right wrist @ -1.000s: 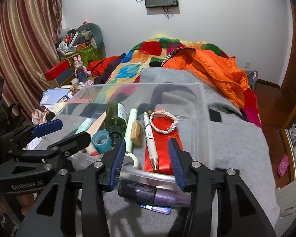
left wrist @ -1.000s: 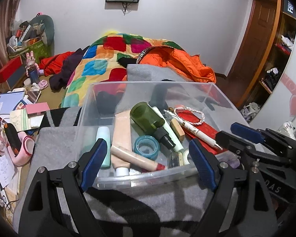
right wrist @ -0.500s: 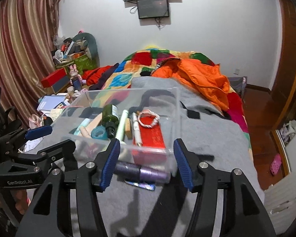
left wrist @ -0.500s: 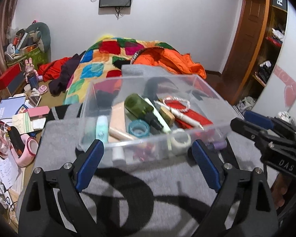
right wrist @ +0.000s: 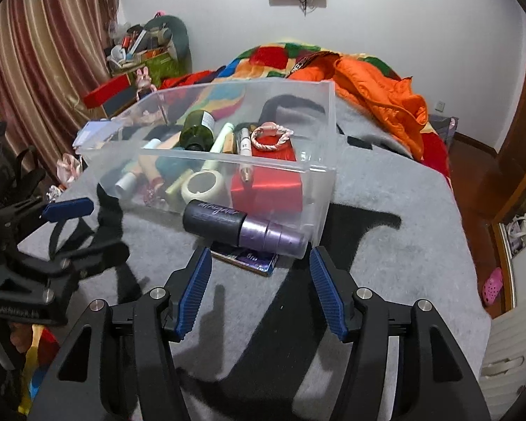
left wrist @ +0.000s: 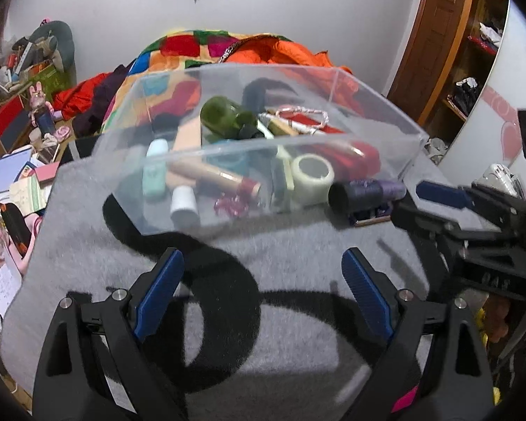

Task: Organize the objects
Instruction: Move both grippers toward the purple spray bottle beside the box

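A clear plastic bin [left wrist: 368,105] [right wrist: 319,189] sits on the grey blanket and holds a green bottle [left wrist: 224,114] [right wrist: 197,128], tubes, tape rolls, a pen, a braided bracelet [right wrist: 271,137] and a red pouch [right wrist: 266,186]. A purple-and-black bottle [left wrist: 366,193] [right wrist: 242,226] lies outside, against the bin's near wall, on a flat dark packet [right wrist: 243,258]. My left gripper [left wrist: 263,293] is open and empty, short of the bin. My right gripper [right wrist: 259,293] is open and empty, just short of the purple bottle.
The grey blanket [right wrist: 385,231] covers the bed, with an orange jacket [right wrist: 378,87] and a patchwork quilt [left wrist: 193,44] behind the bin. Books and clutter [left wrist: 14,179] lie to the left. A wooden door and shelves [left wrist: 435,35] stand on the right.
Both grippers have pulled back and away from the bin, which now sits farther ahead. The purple bottle has stayed outside the bin.
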`<state>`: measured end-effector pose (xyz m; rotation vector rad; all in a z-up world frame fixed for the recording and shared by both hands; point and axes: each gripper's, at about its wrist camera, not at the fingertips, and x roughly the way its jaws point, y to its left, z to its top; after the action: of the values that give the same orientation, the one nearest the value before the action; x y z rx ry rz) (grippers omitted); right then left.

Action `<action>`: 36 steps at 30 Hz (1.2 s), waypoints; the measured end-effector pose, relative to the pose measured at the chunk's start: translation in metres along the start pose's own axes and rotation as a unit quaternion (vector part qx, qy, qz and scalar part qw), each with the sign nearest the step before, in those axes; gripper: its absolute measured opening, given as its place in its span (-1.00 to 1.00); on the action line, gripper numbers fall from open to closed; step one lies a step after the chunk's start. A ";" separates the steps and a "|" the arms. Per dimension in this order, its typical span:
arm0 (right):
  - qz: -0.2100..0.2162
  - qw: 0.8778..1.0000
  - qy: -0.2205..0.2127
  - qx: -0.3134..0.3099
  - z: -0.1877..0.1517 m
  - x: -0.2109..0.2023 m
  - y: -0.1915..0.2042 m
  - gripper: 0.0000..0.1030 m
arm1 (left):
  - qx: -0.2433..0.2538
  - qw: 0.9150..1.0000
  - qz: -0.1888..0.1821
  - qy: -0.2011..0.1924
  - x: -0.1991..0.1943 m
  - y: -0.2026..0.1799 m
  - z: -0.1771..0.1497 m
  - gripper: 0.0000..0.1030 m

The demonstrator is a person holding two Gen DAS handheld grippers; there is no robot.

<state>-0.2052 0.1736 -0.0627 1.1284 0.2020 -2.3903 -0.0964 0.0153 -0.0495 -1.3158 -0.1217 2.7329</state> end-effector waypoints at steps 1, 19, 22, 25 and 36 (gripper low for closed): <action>0.003 1.000 0.004 -0.006 0.002 0.003 0.002 0.06 | -0.002 1.000 0.000 0.001 0.001 0.002 -0.002 0.79; 0.026 0.999 -0.001 -0.039 0.009 0.005 0.020 0.35 | -0.031 0.999 -0.007 0.011 0.004 0.025 -0.012 0.79; -0.002 0.999 0.001 -0.036 0.016 0.009 0.016 0.35 | -0.037 0.999 -0.012 0.013 0.004 0.026 -0.013 0.80; 0.006 0.999 0.017 -0.039 0.019 0.019 0.017 0.36 | -0.032 0.999 -0.010 0.012 0.004 0.024 -0.014 0.80; 0.052 0.997 0.007 -0.058 0.014 0.003 0.025 0.46 | -0.032 0.999 -0.010 0.000 -0.007 0.027 -0.008 0.80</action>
<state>-0.2043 0.1458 -0.0541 1.0757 0.2753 -2.2502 -0.0877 -0.0118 -0.0525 -1.3240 -0.2230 2.7333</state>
